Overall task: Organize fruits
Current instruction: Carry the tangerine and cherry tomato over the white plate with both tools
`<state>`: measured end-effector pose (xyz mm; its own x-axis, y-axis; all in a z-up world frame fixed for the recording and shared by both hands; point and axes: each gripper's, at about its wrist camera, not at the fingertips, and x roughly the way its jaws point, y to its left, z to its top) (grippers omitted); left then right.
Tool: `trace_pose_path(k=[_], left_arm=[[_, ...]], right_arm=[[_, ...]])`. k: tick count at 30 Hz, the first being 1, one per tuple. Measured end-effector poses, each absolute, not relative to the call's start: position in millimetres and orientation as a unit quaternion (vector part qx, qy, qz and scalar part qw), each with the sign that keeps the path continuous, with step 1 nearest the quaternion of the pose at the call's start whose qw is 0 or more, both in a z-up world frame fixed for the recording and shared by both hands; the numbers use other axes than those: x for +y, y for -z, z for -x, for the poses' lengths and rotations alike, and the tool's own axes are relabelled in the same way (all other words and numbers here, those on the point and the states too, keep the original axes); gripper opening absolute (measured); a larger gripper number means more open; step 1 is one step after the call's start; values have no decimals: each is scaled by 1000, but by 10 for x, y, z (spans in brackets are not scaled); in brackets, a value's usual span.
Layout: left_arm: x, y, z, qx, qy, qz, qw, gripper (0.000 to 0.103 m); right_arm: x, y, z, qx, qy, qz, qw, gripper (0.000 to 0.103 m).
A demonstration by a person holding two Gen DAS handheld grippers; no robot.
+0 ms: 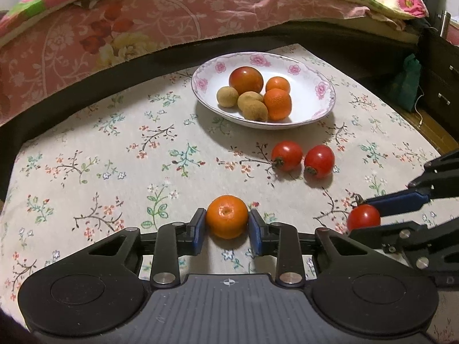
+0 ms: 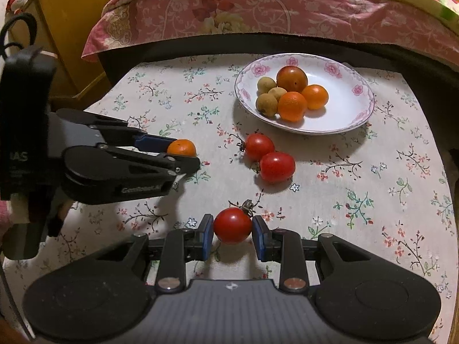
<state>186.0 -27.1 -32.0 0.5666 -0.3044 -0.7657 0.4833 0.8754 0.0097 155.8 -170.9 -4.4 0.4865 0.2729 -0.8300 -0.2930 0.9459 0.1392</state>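
Observation:
My left gripper is shut on a small orange, low over the floral tablecloth; the orange also shows in the right wrist view. My right gripper is shut on a red tomato, which also shows in the left wrist view. A white plate with pink flowers stands farther back and holds a large reddish fruit, two oranges and three small brown fruits. Two more red tomatoes lie on the cloth in front of the plate.
A bed with a pink floral cover runs along the far side of the table. A yellow wooden cabinet stands at the far left in the right wrist view. A dark drawer unit stands at the right.

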Motion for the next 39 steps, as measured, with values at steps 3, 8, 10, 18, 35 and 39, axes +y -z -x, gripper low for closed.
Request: trace_pose_path(k=[3, 8, 10, 18, 35, 39], left_arm=[[-274, 295, -1768, 411, 230, -112, 875, 39], [-250, 259, -1551, 416, 234, -108, 872, 39], [-274, 276, -1464, 419, 237, -111, 870, 39], [-344, 328, -1410, 418, 248, -127, 865, 41], [-358, 332, -1438, 416, 251, -123, 865, 39], [-371, 270, -1427, 410, 254, -116, 868, 39]], right_arm=[[-1708, 55, -1537, 479, -164, 19, 862, 30], [-1723, 69, -1493, 482, -167, 22, 860, 30], [-1720, 79, -1478, 482, -169, 24, 859, 30], [-1719, 154, -1463, 493, -176, 28, 852, 30], [-1701, 152, -1433, 494, -176, 40, 851, 29], [-1709, 100, -1430, 486, -175, 36, 856, 29]])
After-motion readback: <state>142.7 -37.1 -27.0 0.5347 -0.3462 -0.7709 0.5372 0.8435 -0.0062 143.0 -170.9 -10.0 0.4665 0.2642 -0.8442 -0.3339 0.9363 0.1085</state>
